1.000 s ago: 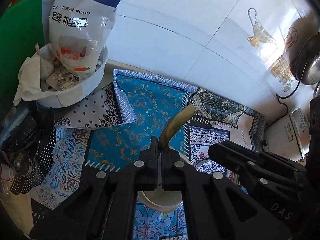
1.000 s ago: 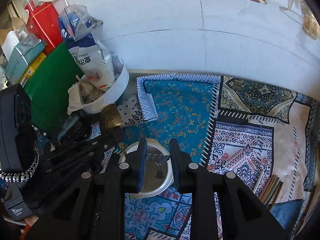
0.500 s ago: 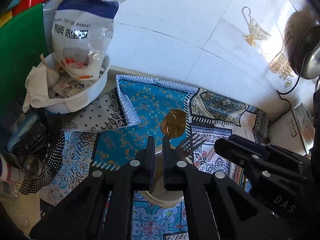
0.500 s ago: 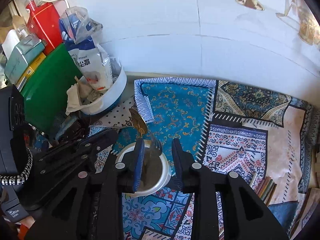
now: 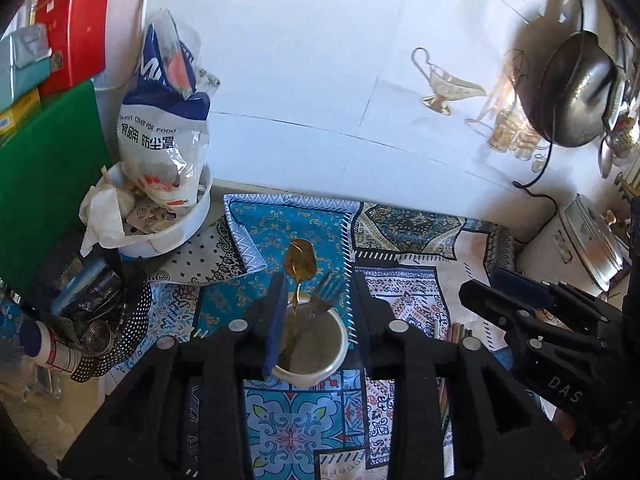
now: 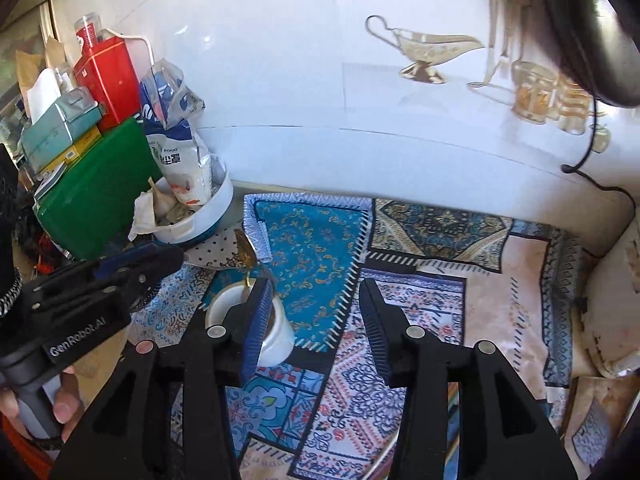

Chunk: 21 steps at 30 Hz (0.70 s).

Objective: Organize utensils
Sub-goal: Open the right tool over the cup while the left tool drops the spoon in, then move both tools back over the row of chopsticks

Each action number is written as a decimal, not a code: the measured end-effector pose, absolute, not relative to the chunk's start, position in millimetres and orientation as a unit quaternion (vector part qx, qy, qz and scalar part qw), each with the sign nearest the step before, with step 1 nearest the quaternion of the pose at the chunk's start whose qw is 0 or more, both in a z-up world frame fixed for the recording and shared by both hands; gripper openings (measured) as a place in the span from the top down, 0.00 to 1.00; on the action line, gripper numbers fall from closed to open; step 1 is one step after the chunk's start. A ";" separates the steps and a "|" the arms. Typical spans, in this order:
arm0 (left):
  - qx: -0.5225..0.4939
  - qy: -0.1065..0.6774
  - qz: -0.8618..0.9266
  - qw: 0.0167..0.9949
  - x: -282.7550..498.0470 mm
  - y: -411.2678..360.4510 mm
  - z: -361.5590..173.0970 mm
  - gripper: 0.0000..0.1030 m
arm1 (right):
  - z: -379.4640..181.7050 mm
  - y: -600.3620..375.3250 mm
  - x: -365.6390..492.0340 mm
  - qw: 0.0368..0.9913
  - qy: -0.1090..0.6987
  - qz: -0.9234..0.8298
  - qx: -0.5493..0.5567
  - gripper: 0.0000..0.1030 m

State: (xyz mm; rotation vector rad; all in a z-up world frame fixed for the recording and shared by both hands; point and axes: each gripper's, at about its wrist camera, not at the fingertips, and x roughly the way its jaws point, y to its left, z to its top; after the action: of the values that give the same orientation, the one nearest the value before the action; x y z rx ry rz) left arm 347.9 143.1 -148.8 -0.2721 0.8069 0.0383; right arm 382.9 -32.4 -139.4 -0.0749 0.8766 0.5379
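- Looking down past our left gripper [image 5: 318,300], we see its jaws opening, spread to either side of the white cup [image 5: 316,350] with nothing pressed between the pads
- Standing in that cup are a gold spoon [image 5: 300,262], bowl end up, and a silver fork [image 5: 326,290], tines up; both lean on the rim nearest the wall
- The cup sits on the patterned mat [image 5: 280,224], which covers the counter up to the white tiled wall [image 5: 320,80]
- Our right gripper [image 6: 316,300] is also opening and holds nothing; its left finger [image 6: 256,320] crosses in front of the cup [image 6: 276,340], and the mat [image 6: 320,248] shows in the gap
- A white round tub [image 5: 176,232] at the back left holds a printed plastic bag [image 5: 164,148], crumpled paper and small odds and ends we cannot make out
- Beside it a black perforated basket [image 5: 124,320] holds a small metal tin and a tube
- A green board [image 5: 44,184] leans behind the tub, with a red tin [image 5: 72,36] above it
- Some slim sticks [image 5: 456,330] lie on the mat to the right of the cup; we cannot tell what they are
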 end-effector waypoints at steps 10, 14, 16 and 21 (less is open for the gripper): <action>-0.103 0.408 0.001 0.907 336.1 95.6 -154.6 0.54 | -149.3 -88.6 366.1 0.879 0.424 0.218 -0.028 0.54; -0.093 0.428 -0.017 0.899 340.1 70.1 -168.3 0.54 | -162.3 -117.1 364.0 0.877 0.439 0.193 -0.019 0.54; -0.086 0.439 -0.025 0.894 342.4 57.8 -176.5 0.54 | -170.1 -132.5 362.7 0.876 0.448 0.180 -0.014 0.54; -0.068 0.474 -0.042 0.877 350.3 25.4 -202.6 0.54 | -198.0 -169.6 363.2 0.865 0.481 0.144 -0.004 0.54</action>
State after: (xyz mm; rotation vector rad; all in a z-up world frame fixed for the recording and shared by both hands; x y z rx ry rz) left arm 350.3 25.4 -202.6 -0.1415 0.9896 -0.0875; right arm 363.2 -169.6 -198.0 -0.0074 1.0088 0.3009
